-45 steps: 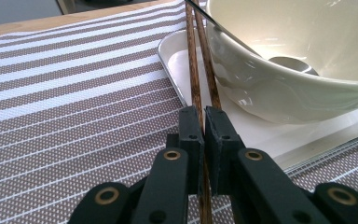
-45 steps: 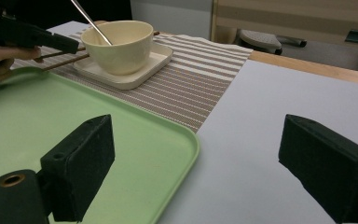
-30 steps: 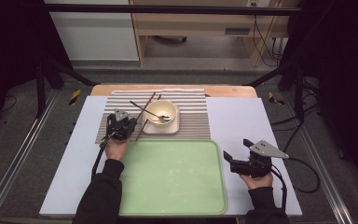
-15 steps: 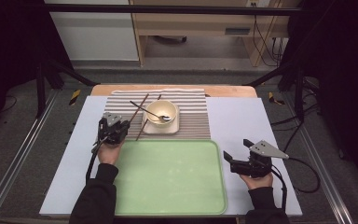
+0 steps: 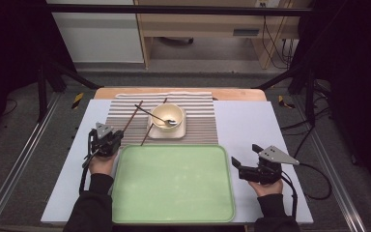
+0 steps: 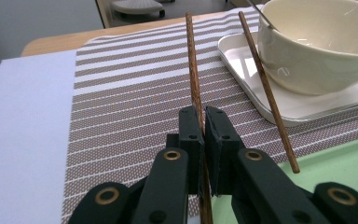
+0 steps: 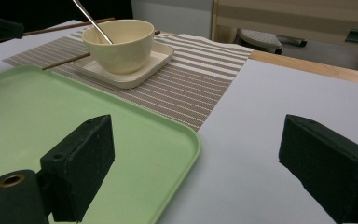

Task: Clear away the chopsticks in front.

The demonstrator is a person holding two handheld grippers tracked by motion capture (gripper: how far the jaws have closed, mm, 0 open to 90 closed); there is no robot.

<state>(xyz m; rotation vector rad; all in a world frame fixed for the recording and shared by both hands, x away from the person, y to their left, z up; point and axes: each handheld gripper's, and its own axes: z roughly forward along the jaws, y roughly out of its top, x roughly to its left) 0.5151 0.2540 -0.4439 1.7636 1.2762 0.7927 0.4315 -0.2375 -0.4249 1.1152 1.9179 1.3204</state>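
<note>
White tabletop (image 5: pixel 251 125), with a striped placemat (image 5: pixel 198 125) at its far middle and a green tray (image 5: pixel 174 183) at the near edge. We list: left gripper (image 6: pixel 204 122), jaws clamped on one brown chopstick (image 6: pixel 192 60), which runs away over the placemat, beside the tray's far left corner. Second chopstick (image 6: pixel 265 88) lies propped on the white saucer (image 6: pixel 303 105) under the cream bowl (image 6: pixel 317 42); a spoon (image 5: pixel 162 118) rests in the bowl. Right gripper (image 7: pixel 193 165), jaws wide apart and holding nothing, stands over the tabletop beside the tray's right edge.
</note>
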